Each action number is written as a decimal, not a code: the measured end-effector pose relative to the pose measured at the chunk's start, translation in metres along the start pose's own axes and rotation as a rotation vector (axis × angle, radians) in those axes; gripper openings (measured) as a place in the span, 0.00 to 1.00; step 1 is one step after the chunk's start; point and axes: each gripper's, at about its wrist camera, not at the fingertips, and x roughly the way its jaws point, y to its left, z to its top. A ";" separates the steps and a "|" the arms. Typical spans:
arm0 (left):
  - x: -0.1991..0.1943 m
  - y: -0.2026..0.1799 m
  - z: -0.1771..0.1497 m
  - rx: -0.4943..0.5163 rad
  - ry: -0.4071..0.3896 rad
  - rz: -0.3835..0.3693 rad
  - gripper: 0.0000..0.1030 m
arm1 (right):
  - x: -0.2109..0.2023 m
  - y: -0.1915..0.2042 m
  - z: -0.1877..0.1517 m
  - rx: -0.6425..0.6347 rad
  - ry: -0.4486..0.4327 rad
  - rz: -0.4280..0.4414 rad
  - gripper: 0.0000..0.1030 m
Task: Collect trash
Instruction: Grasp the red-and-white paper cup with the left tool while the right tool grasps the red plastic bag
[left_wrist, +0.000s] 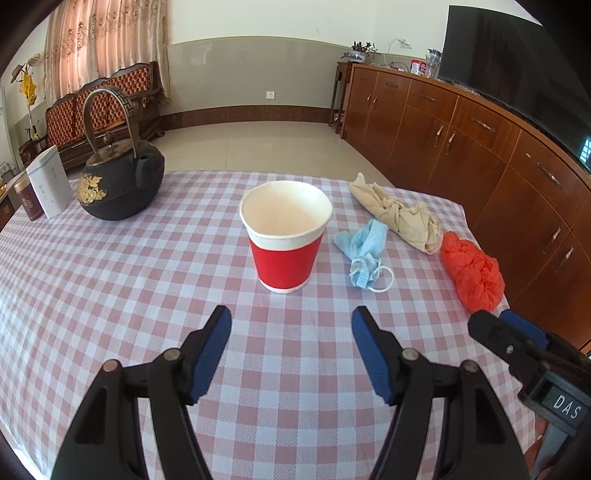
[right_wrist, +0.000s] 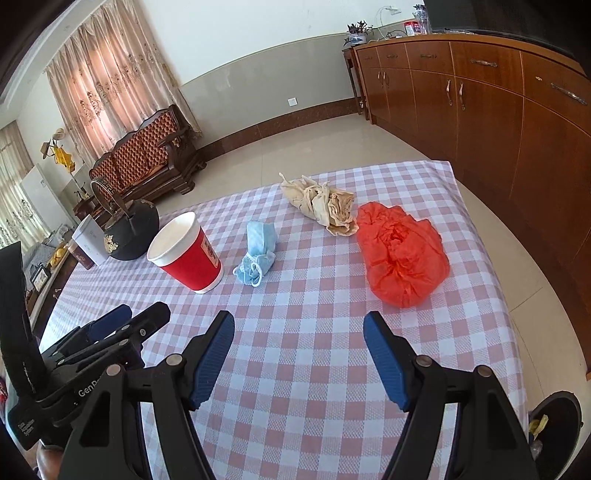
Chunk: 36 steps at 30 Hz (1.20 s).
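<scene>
Hovering spread wide and empty at the near edge of the checked surface, the left hand-held gripper faces the paper cup while the right hand-held gripper faces the mask, crumpled paper and red bag, seemingly splitting the trash between them.

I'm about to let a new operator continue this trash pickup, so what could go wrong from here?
The paper cup stands upright and looks light; the open left gripper could tip it rather than grasp it.

The face mask lies close beside the cup, and its ear loops might snag.

The red plastic bag touches the crumpled brown paper, so the open right gripper may drag both.
</scene>
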 end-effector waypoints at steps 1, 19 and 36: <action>0.003 0.000 0.002 0.002 0.001 -0.001 0.67 | 0.005 0.001 0.002 -0.001 0.002 0.002 0.72; 0.041 0.001 0.023 0.028 -0.008 -0.006 0.67 | 0.040 -0.025 0.031 0.024 -0.029 -0.096 0.72; 0.075 0.001 0.034 -0.003 0.008 0.019 0.67 | 0.073 -0.067 0.042 0.047 0.011 -0.179 0.82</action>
